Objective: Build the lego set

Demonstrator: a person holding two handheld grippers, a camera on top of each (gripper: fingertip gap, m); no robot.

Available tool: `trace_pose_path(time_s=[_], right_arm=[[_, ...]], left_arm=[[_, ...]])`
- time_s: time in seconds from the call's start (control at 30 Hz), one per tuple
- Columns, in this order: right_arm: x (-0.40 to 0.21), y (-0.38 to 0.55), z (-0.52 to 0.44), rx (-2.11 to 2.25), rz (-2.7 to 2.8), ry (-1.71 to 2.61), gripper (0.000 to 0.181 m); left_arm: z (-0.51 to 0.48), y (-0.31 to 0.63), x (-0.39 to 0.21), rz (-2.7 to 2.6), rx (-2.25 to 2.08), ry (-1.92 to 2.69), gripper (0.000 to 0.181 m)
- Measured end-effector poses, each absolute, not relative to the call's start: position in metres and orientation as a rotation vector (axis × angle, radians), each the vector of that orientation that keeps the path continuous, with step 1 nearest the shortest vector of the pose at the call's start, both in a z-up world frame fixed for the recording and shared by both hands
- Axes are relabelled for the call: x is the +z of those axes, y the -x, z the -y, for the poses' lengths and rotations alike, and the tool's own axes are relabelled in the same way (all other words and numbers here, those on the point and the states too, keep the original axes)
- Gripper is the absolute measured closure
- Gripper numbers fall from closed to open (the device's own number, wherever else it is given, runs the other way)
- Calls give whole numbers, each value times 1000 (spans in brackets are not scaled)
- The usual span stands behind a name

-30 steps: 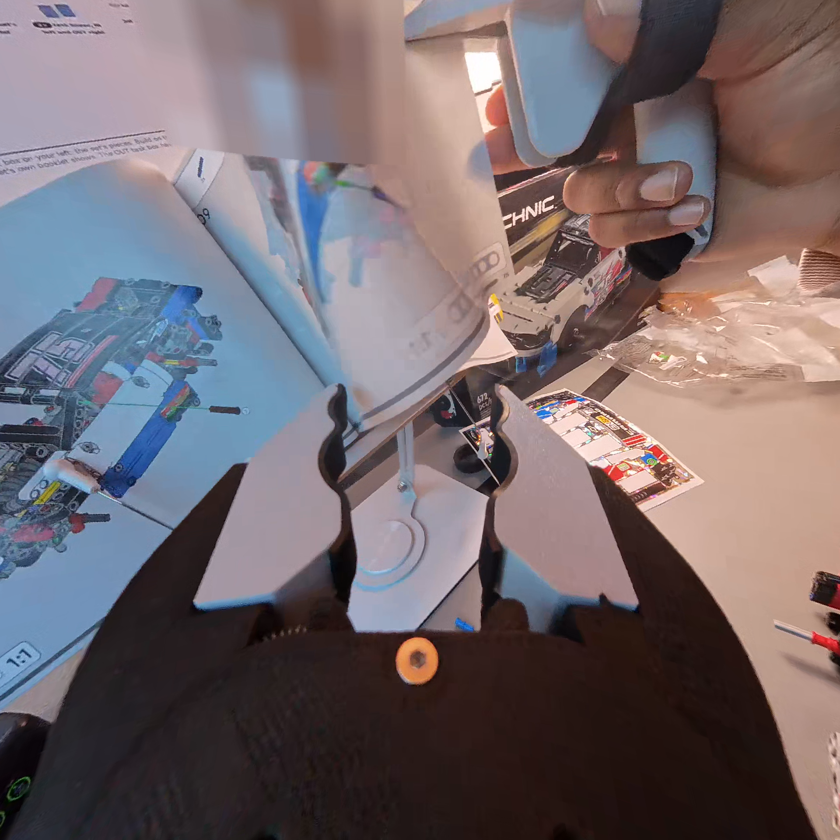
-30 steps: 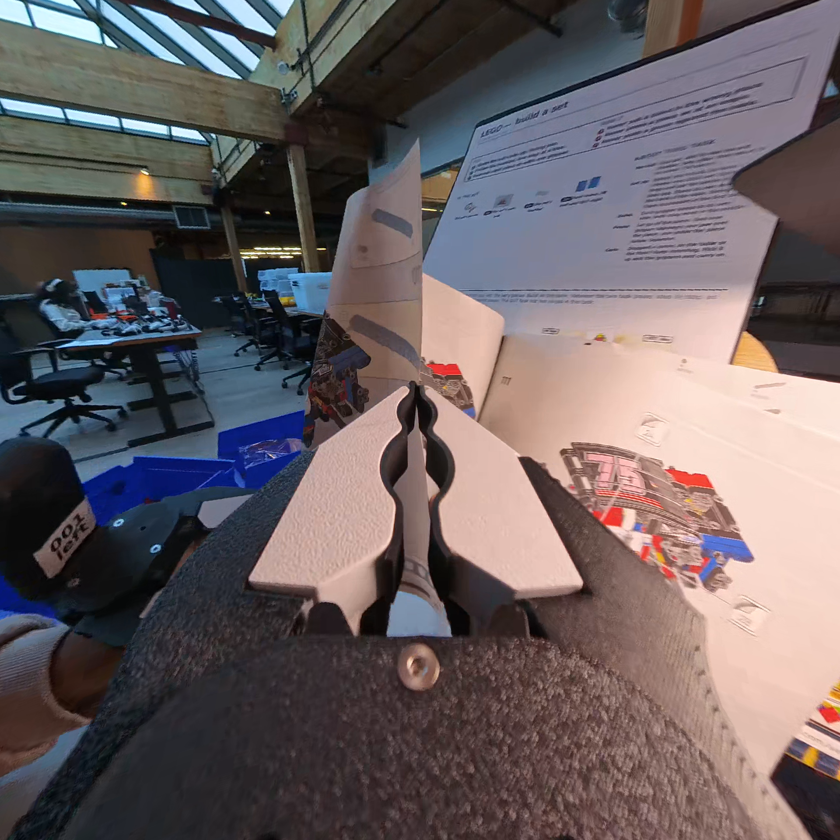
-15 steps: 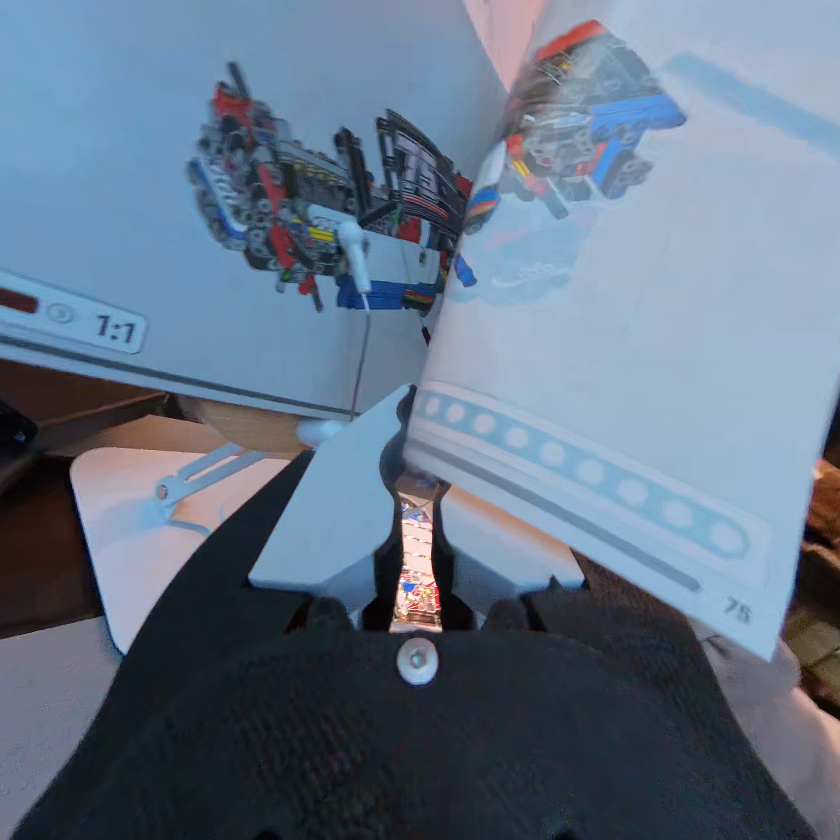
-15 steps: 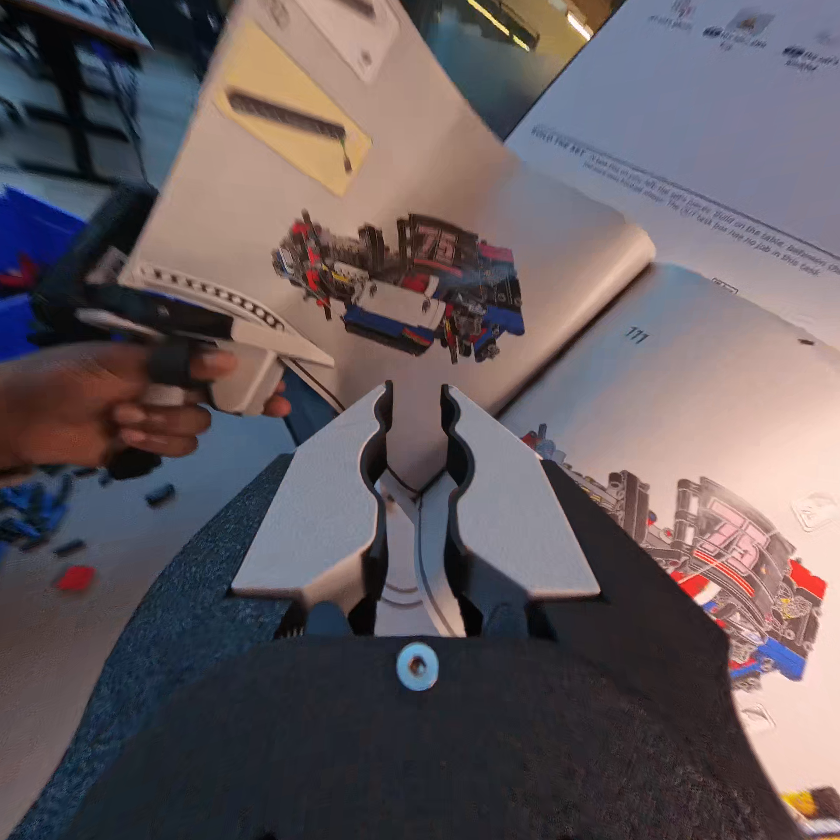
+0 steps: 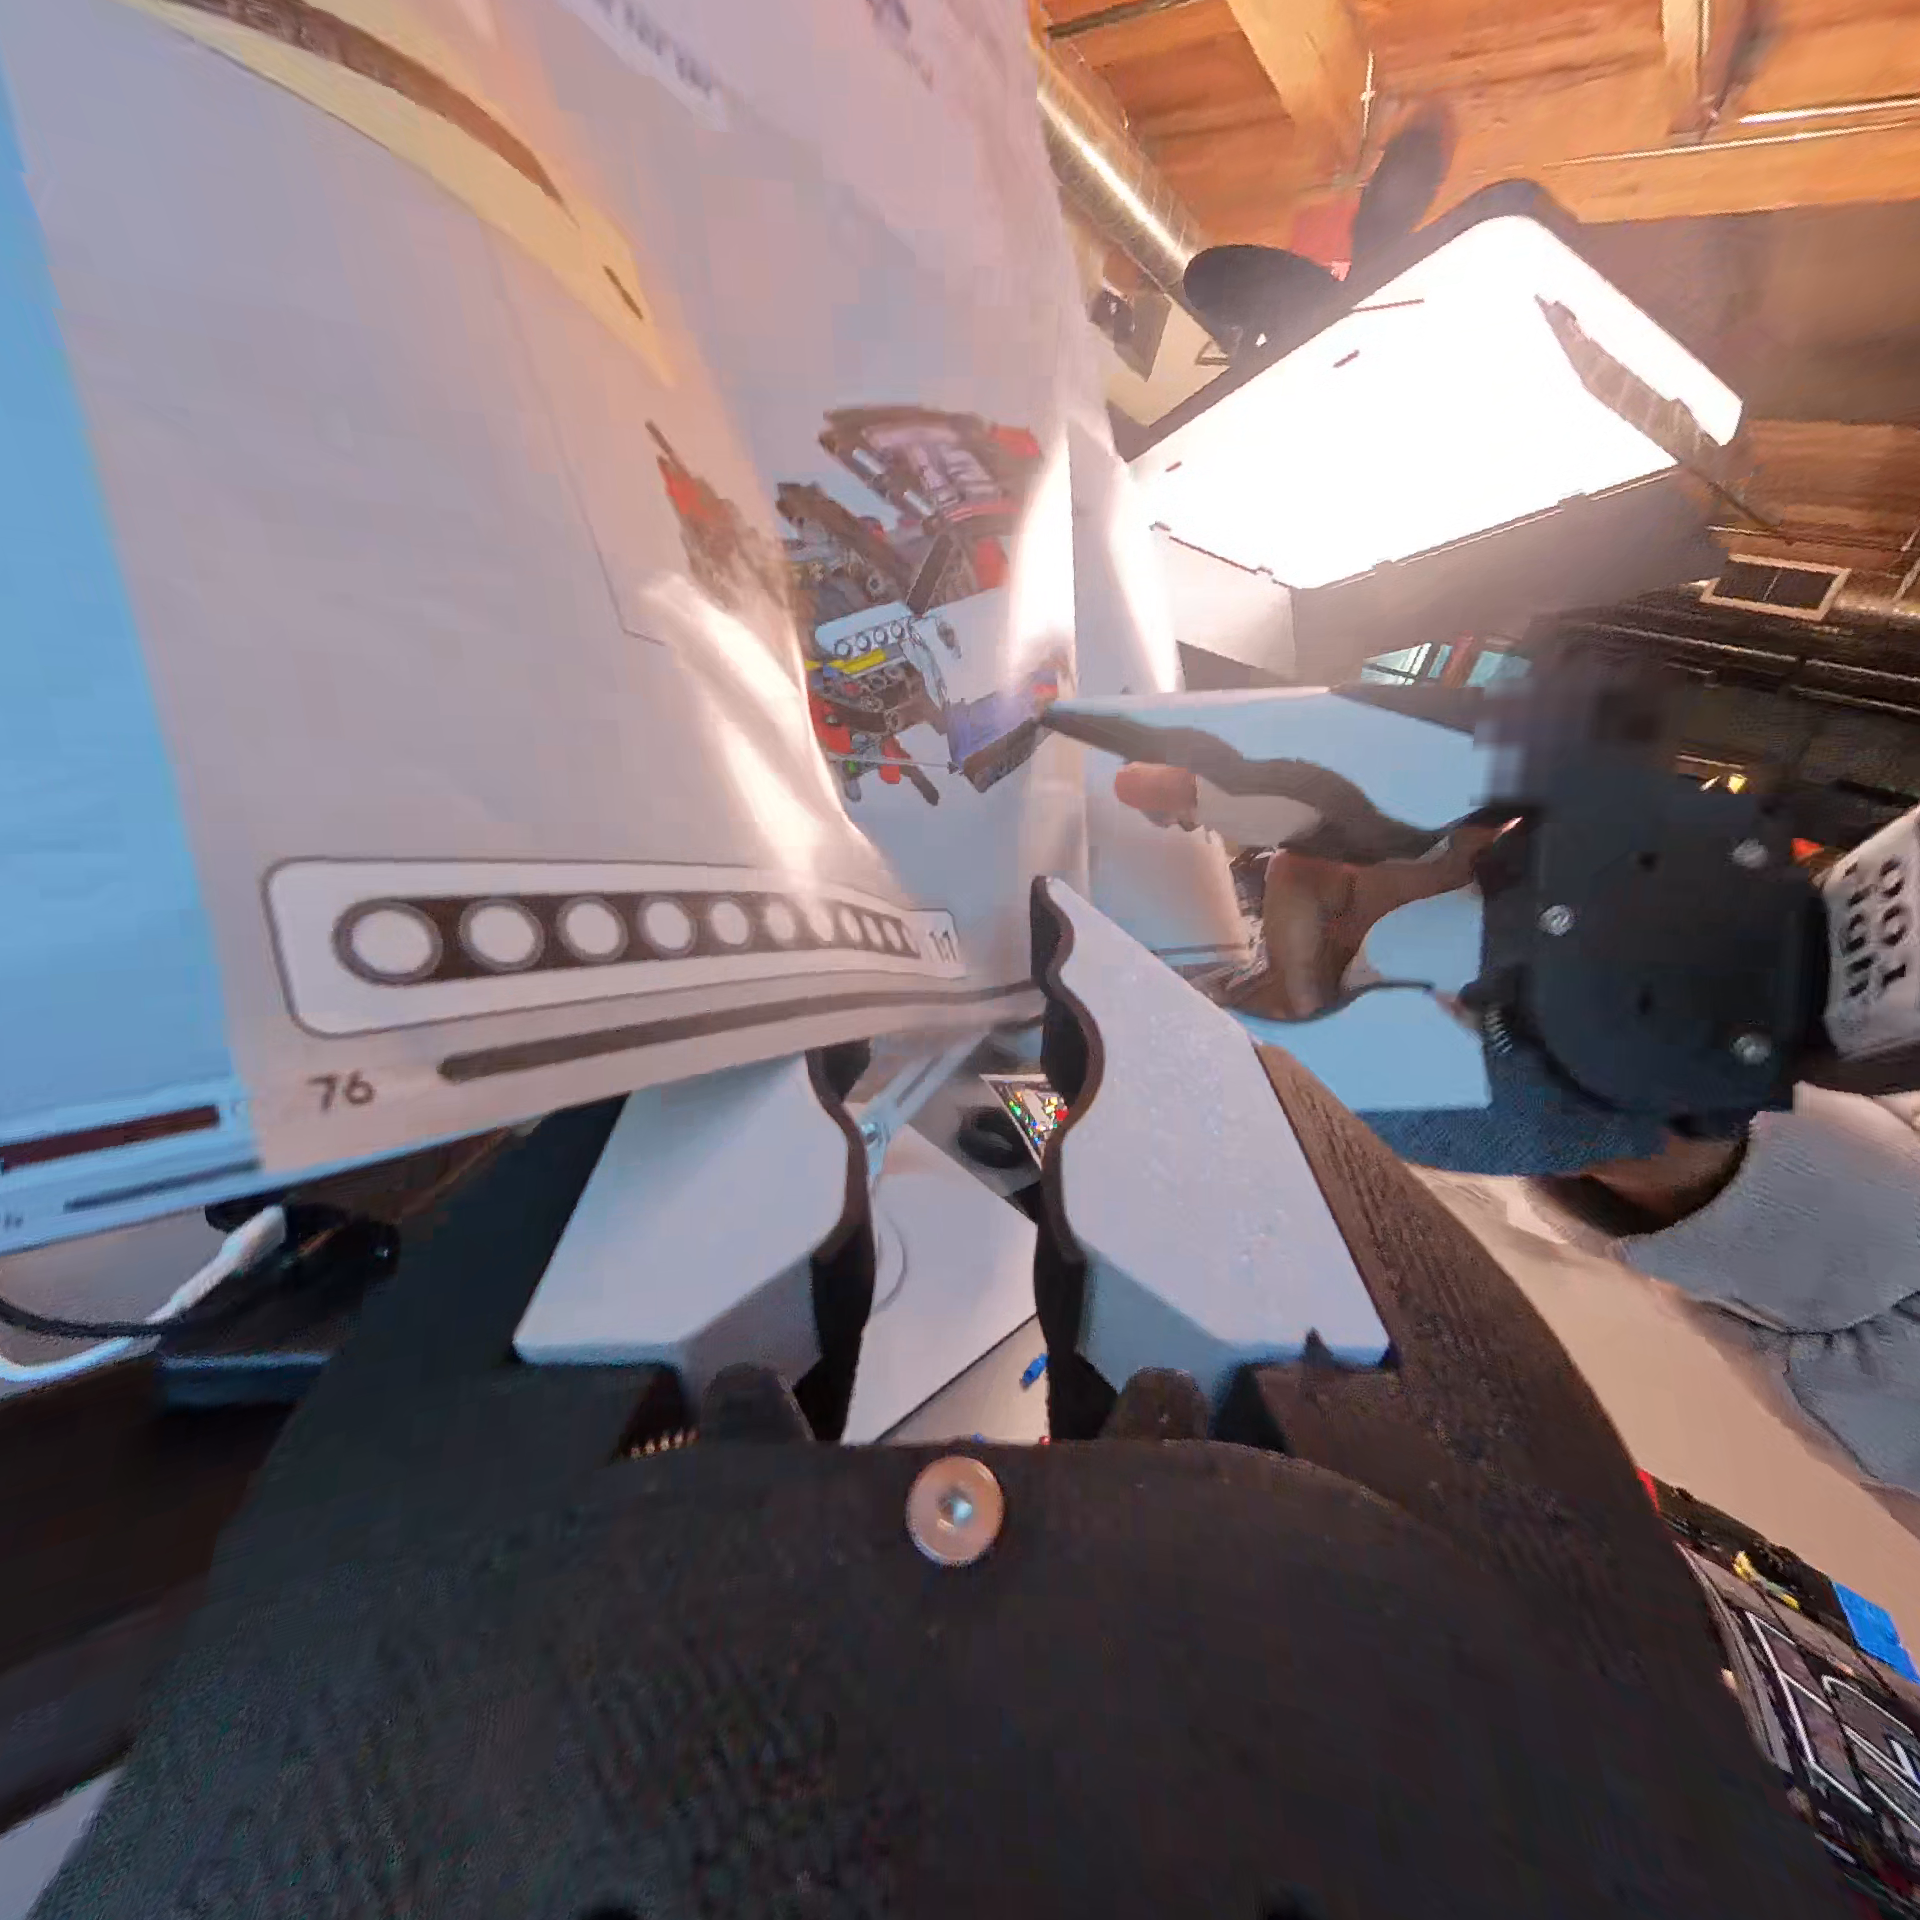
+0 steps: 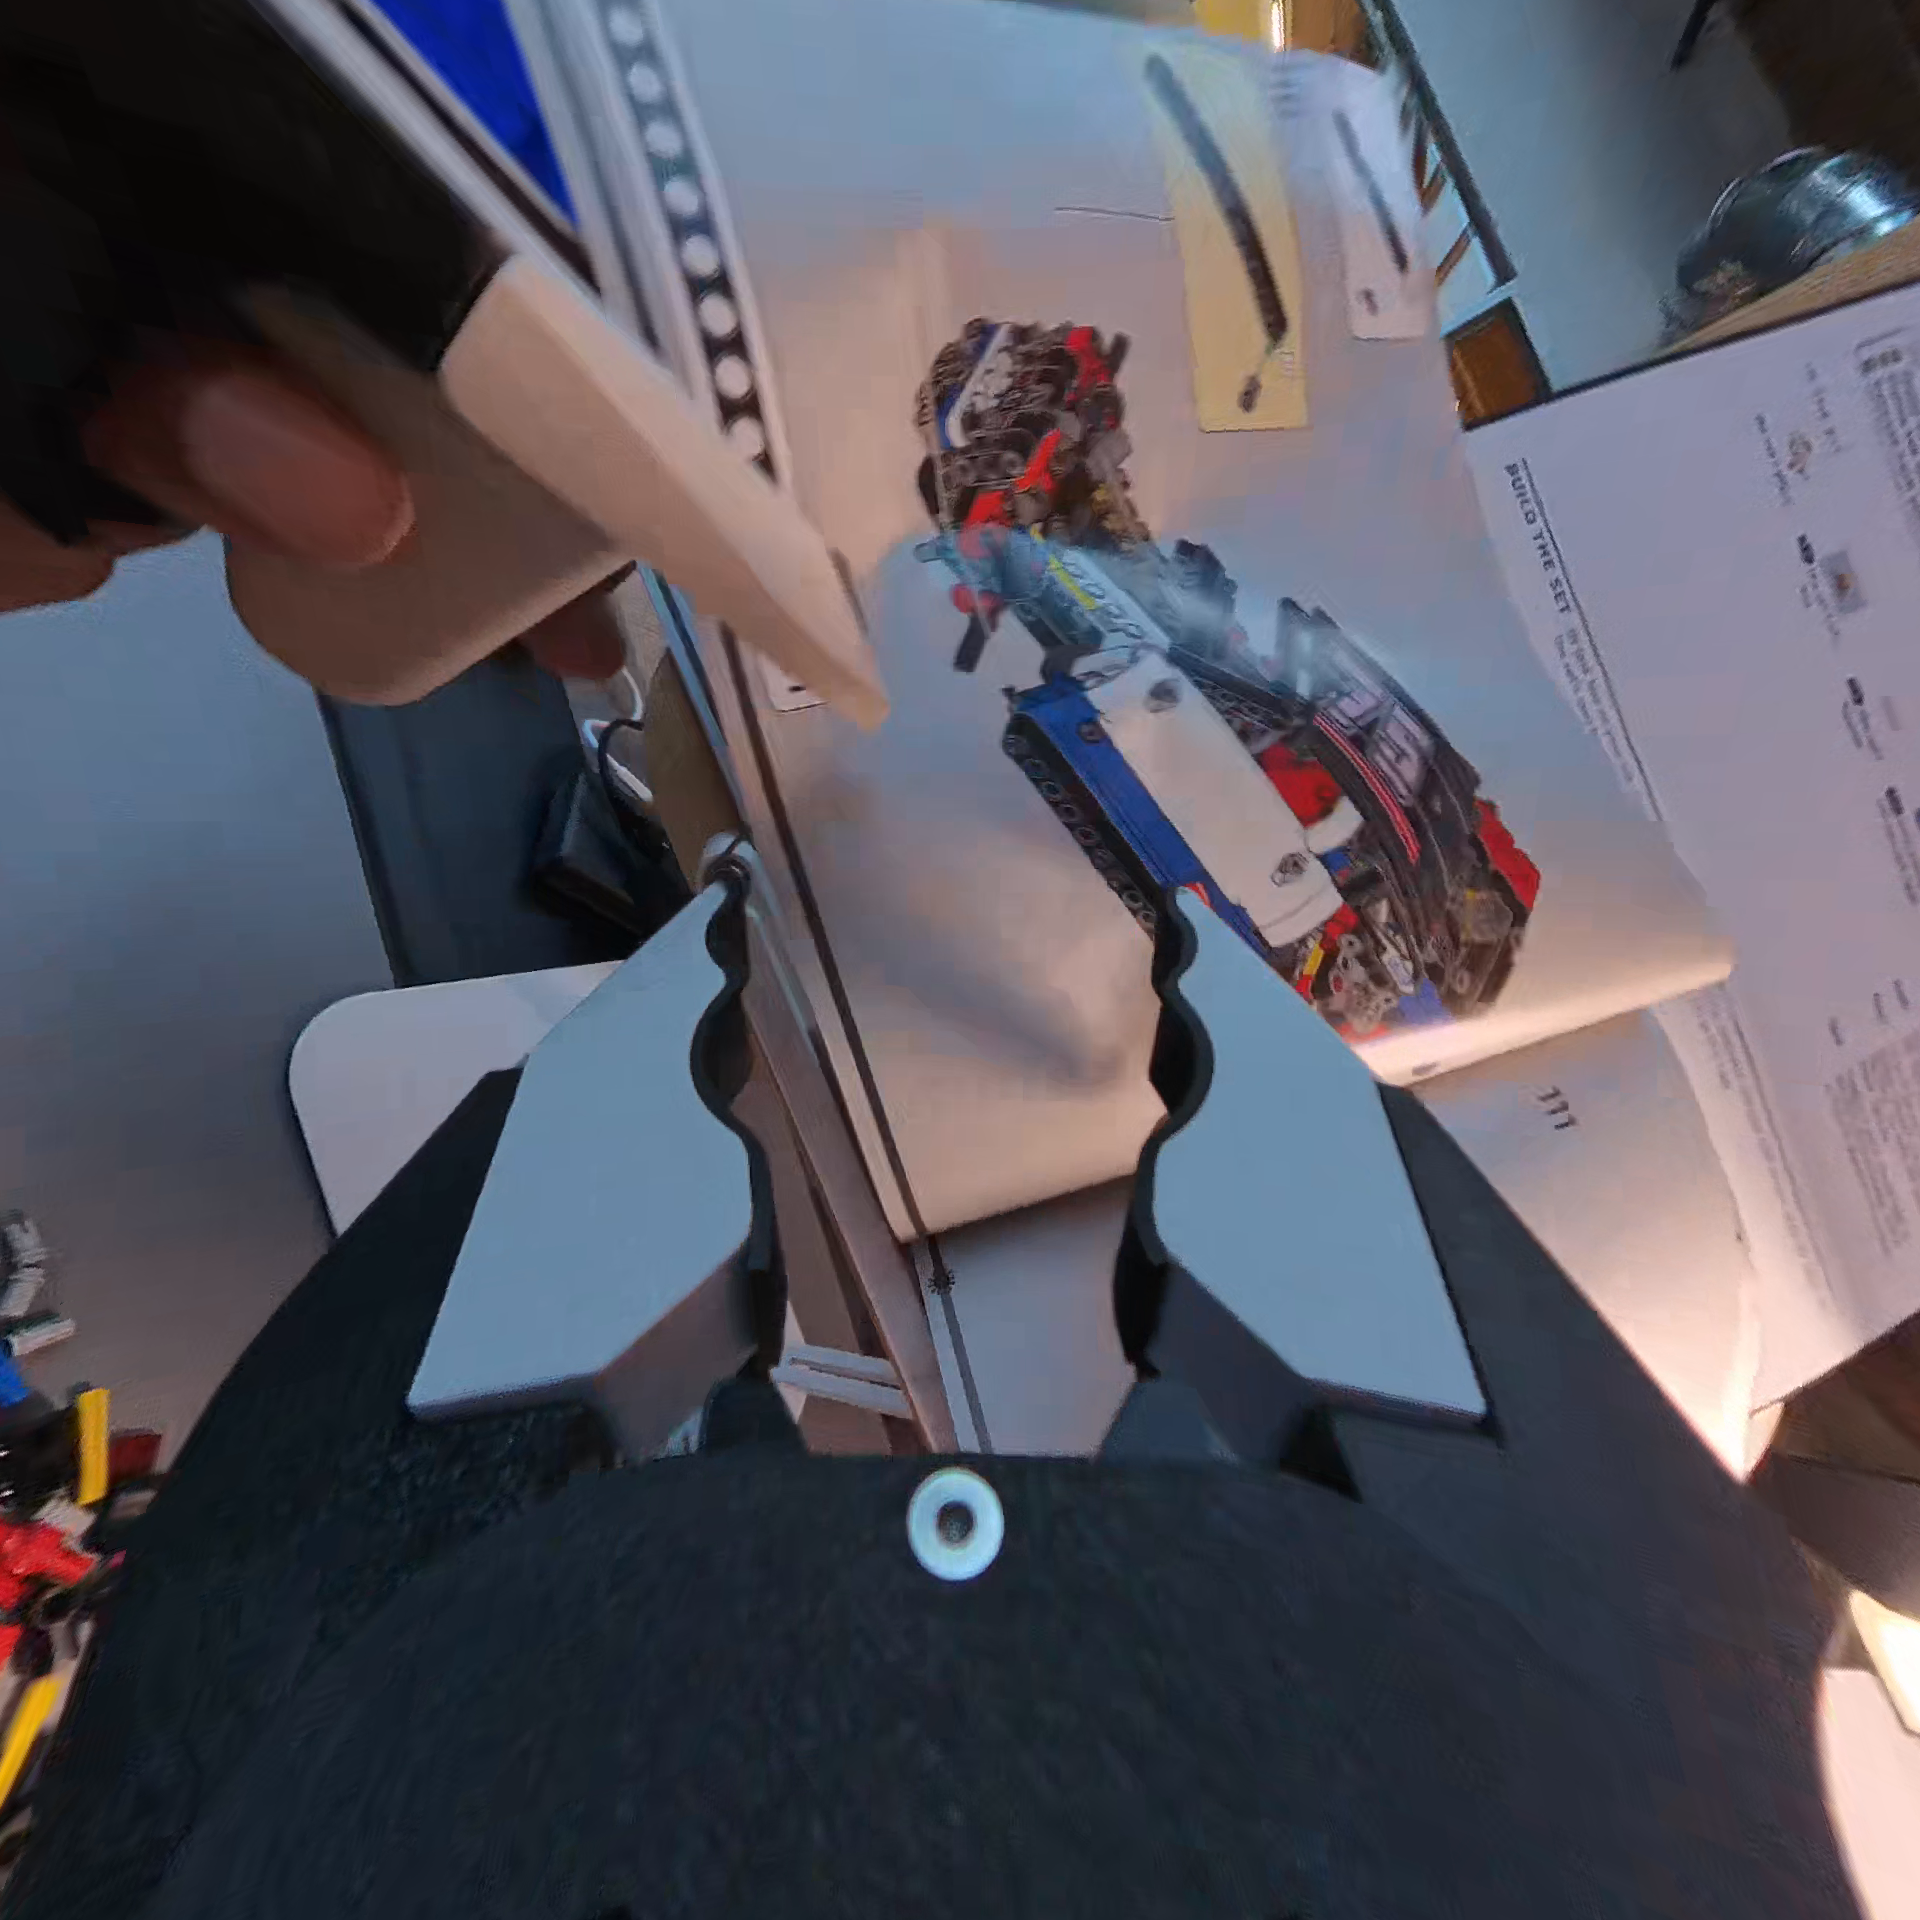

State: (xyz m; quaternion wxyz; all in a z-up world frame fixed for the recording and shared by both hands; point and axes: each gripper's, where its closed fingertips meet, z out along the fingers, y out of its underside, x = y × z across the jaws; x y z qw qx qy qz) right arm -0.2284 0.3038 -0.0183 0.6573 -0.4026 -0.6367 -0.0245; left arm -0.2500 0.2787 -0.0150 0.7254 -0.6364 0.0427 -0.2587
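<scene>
Grey table top (image 6: 156, 831), seen at the left of the right wrist view, carrying the white base plate (image 6: 395, 1081) of a stand at centre left and a black plug with a white cable (image 6: 603, 821) just above it. Loose red, yellow and blue lego pieces (image 6: 52, 1496) lie at the lower left edge. In the left wrist view, a colourful sticker sheet (image 5: 1029, 1107) and a small black ring (image 5: 987, 1138) lie on the table between the finger tips, with printed packaging (image 5: 1829, 1704) at the lower right.
</scene>
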Motion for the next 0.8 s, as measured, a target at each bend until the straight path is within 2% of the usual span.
trace_pose_path(time_s=[0.03,0.07,0.13,0.17,0.3,0.43,0.53,0.6,0.7,0.8], right_arm=[[-18,230,-304,-100,1435,882,100],[-14,229,-304,-145,1411,853,100],[7,222,-305,-186,1303,794,121],[13,217,-306,-171,1274,795,126],[26,193,-316,3,1187,905,133],[24,192,-316,123,1194,948,138],[18,207,-314,125,1233,961,139],[8,220,-315,96,1286,987,137],[-9,242,-315,33,1380,995,136],[-31,260,-315,-80,1499,956,132]], left_arm=[[-275,245,-4,-118,-571,1384,158],[-269,237,8,-157,-583,1360,158],[-254,217,32,-272,-598,1307,149],[-245,212,42,-318,-595,1271,144],[-233,232,46,-304,-587,1190,133],[-287,266,-18,-104,-397,1506,145],[-319,283,-35,-10,-179,1633,152],[-331,287,-36,31,-136,1643,165],[-333,286,-35,146,-290,1583,180],[-321,301,-47,353,-555,1436,180]])
